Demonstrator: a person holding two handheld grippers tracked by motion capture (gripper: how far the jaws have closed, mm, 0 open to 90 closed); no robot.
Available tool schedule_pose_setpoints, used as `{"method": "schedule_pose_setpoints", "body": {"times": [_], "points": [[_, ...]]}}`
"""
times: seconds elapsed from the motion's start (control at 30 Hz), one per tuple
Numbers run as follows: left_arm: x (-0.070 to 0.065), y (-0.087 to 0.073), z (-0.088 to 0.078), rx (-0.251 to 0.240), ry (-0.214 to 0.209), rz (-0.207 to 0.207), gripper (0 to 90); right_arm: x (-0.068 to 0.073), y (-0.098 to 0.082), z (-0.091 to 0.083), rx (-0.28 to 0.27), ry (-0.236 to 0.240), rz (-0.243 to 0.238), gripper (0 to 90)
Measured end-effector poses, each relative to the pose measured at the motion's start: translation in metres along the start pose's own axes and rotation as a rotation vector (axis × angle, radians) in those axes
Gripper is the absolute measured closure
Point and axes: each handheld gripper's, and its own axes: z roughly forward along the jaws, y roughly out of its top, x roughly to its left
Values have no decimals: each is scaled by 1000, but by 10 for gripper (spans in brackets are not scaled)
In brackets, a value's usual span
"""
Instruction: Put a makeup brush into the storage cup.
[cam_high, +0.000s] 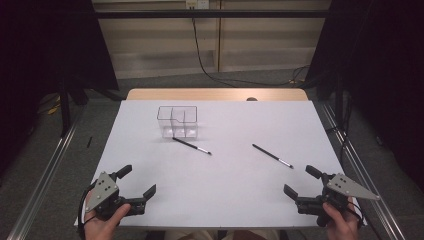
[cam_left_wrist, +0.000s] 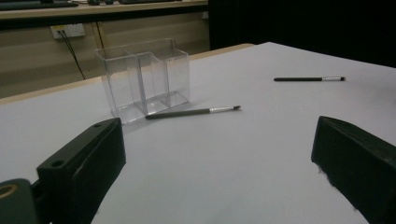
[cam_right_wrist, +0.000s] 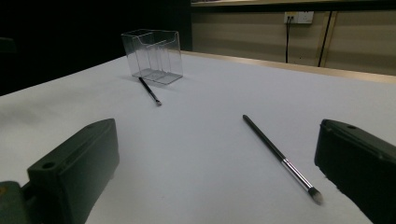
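Both sets of jaws spread, nothing held. Right gripper (cam_high: 303, 182) is nearest the right brush (cam_right_wrist: 280, 158) on the bench (cam_high: 230, 190) — I'd pinch mid-handle, then head for the clear organizer (cam_high: 178, 121).

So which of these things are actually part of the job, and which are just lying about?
Part of the job:
- slim black make-up brush by the box
- second slim black brush nearer the right gripper
- clear plastic compartment box
- left gripper, open
- right gripper, open

Just lying about:
- black cable on the floor
- wall socket
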Motion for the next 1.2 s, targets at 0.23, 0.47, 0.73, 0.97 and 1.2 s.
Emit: {"method": "schedule_pose_setpoints", "body": {"times": [0.23, 0.47, 0.73, 0.97, 1.2], "points": [[-3, 10, 13, 11, -34, 29, 29, 0, 0, 1, 2, 6, -4, 0], [-2, 21, 28, 25, -60, 43, 29, 0, 0, 2, 5, 11, 0, 0], [-1, 28, 49, 50, -74, 47, 33, 0, 0, 2, 9, 16, -1, 0], [5, 36, 69, 106, -111, 49, 32, -2, 1, 2, 11, 10, -1, 0], [6, 46, 84, 125, -130, 89, 22, -2, 0, 2, 18, 18, -12, 0]]}}
